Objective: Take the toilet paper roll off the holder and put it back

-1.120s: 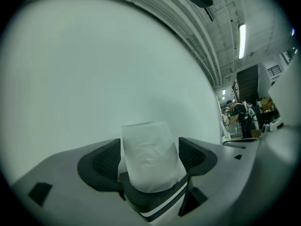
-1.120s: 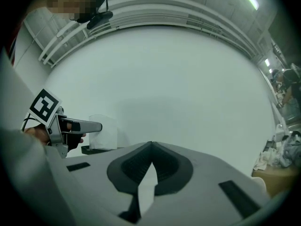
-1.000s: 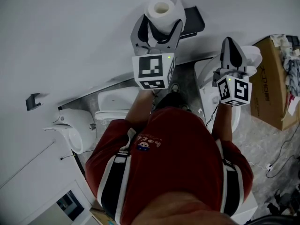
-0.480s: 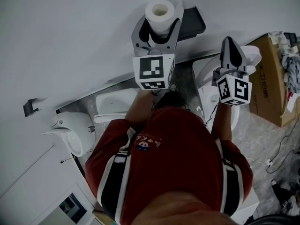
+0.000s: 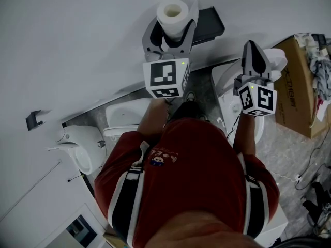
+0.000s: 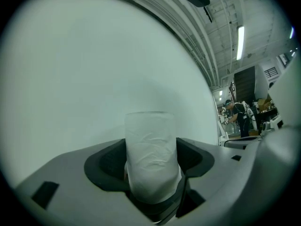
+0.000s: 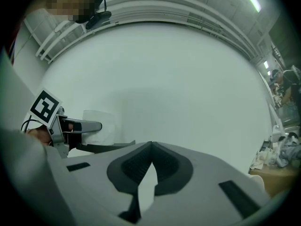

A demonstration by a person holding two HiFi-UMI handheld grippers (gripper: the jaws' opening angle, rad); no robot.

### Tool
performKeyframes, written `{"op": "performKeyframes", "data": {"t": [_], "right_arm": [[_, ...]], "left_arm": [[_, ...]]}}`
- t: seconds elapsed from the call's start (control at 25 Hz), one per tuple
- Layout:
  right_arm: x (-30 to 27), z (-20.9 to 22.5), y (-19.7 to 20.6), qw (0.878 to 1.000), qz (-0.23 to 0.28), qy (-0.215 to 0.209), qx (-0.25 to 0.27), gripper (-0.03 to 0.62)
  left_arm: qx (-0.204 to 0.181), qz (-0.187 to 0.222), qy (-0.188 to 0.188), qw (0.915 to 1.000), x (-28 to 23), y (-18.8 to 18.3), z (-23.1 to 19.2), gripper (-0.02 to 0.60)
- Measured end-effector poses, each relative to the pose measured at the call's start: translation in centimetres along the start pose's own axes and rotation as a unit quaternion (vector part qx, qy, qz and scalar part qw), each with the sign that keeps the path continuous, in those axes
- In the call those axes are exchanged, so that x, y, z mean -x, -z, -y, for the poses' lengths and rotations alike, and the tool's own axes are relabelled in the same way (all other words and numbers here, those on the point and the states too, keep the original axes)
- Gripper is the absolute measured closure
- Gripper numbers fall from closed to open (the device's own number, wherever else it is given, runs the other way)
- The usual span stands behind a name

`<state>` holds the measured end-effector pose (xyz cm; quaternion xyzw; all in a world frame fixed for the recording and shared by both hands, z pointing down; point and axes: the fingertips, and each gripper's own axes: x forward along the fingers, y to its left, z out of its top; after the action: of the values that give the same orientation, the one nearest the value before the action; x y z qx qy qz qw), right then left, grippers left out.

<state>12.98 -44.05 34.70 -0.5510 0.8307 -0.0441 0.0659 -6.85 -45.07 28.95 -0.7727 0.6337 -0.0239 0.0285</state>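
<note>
left gripper (image 5: 172, 26): level, top centre, jaws just closing, clamped on toilet paper roll (image 5: 170, 12) | right gripper (image 5: 254, 49): level, centre right, closed, empty | count: 1 roll, 1 holder (image 5: 209, 24) beside it

Bathroom mock-up, prob.: toilets (image 5: 126, 119)
</note>
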Motion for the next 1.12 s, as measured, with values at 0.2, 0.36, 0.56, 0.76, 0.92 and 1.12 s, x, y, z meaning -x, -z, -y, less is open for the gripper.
{"op": "performKeyframes", "data": {"t": [0.2,0.36,0.56,0.76,0.92,1.12], "right_arm": [[0.5,0.0,-0.2,1.0,0.002,-0.003,0.001,0.585],[1.0,-0.2,-0.5,1.0,0.005,-0.005,0.001,0.585],[1.6,-0.5,-0.9,1.0,0.008,-0.011,0.002,0.585],[2.3,-1.7,-1.2,1.0,0.011,-0.024,0.001,0.585],[2.6,-2.7,-1.1,0.999,0.012,-0.035,-0.003,0.585],[3.4,-4.3,-0.9,0.999,0.011,-0.053,-0.003,0.585]], "left_arm": [[-0.006,0.015,-0.002,0.9999,0.5,-1.3,0.1,0.235],[-0.006,0.026,-0.006,0.9996,1.3,-2.1,0.2,0.235],[-0.01,0.038,-0.014,0.9991,2.8,-3.3,0.1,0.235],[-0.017,0.051,-0.028,0.9982,4.9,-4.7,-0.4,0.235],[-0.018,0.056,-0.045,0.9972,6.8,-5.2,-1.3,0.235],[-0.019,0.055,-0.066,0.9961,9.5,-5.3,-2.3,0.235]]}}
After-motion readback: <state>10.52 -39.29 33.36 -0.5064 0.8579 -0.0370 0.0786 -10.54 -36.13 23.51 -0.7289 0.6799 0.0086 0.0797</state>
